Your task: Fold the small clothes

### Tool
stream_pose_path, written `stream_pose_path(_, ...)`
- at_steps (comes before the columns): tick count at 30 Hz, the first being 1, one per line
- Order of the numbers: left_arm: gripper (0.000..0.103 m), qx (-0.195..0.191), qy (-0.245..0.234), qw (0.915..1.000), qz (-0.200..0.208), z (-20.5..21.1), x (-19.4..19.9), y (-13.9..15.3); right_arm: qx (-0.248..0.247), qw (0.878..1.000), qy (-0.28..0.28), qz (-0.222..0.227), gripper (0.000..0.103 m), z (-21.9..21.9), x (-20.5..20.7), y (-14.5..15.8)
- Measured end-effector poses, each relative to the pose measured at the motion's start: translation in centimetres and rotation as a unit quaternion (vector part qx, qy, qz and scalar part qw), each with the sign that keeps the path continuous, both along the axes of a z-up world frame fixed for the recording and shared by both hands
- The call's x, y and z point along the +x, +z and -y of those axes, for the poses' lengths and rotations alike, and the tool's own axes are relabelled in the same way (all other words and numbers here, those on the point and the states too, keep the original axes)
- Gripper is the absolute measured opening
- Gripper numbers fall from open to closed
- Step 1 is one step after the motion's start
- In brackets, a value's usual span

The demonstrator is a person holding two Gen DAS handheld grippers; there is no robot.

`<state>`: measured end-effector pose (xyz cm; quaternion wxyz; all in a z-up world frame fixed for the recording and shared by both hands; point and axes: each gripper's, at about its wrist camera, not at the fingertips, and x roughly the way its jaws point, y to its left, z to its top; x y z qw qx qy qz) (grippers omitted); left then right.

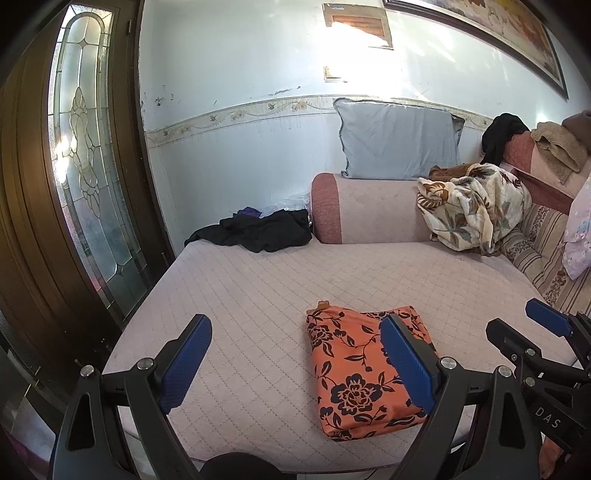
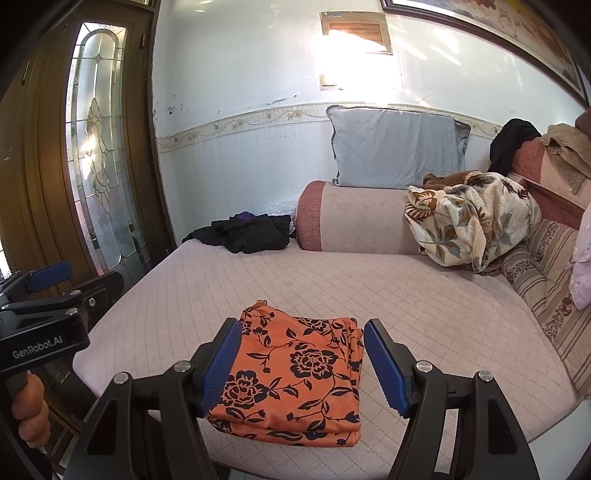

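The right gripper (image 2: 299, 363) hangs with jaws wide apart over a folded orange floral cloth (image 2: 295, 376) on the quilted sofa (image 2: 424, 306). The left gripper (image 2: 48, 284) shows at the left edge, clear of the cloth.

Surroundings: quilted sofa seat (image 2: 369, 288) and adjacent furnishings.
Taking the bolster (image 2: 354, 218) as reference: a grey-blue pillow (image 2: 395, 147) stands behind it against the wall; a floral blanket (image 2: 469, 225) is bunched at its right end; a heap of black clothing (image 2: 247, 230) lies just left of it on the seat's far corner. A wooden door (image 2: 40, 147) with leaded glass panel stands well to the left. A framed picture (image 2: 491, 22) hangs above, upper right.
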<state>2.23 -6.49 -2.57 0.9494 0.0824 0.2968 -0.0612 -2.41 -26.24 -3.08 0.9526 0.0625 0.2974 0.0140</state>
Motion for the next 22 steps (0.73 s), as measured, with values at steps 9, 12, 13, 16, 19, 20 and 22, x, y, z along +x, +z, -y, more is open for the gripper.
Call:
stream_pose_path(9,0.093,-0.006,-0.01,0.9999,-0.003,0.2,0.9,-0.2,-0.011,1.0,0.0,-0.002,0.072,-0.7,0.7,0.1)
stream_pose_path(12,0.093,-0.005,-0.014,0.9999,-0.006,0.4,1.2,-0.3,-0.009,1.0,-0.002,0.002,0.072,-0.5,1.1,0.3)
stream_pose_path(13,0.093,-0.005,-0.015,0.9998,-0.007,0.4,1.4,-0.3,-0.007,1.0,-0.003,0.002,0.072,-0.4,1.3,0.3)
stream_pose_path(16,0.093,-0.006,-0.018,0.9998,-0.008,0.6,1.8,-0.4,-0.006,1.0,-0.006,0.002,0.072,-0.2,1.8,0.3)
stream_pose_path(19,0.093,-0.012,-0.026,0.9996,-0.005,0.9,2.2,-0.5,-0.008,1.0,-0.006,0.0,0.072,0.0,2.5,0.1)
stream_pose_path(20,0.093,-0.012,-0.029,0.9995,-0.003,1.1,2.5,-0.6,-0.008,1.0,-0.006,-0.001,0.072,0.1,2.8,-0.1)
stream_pose_path(22,0.093,-0.013,-0.033,0.9992,-0.016,1.1,4.0,-1.3,-0.007,1.0,-0.006,-0.007,0.072,0.7,3.6,-0.5)
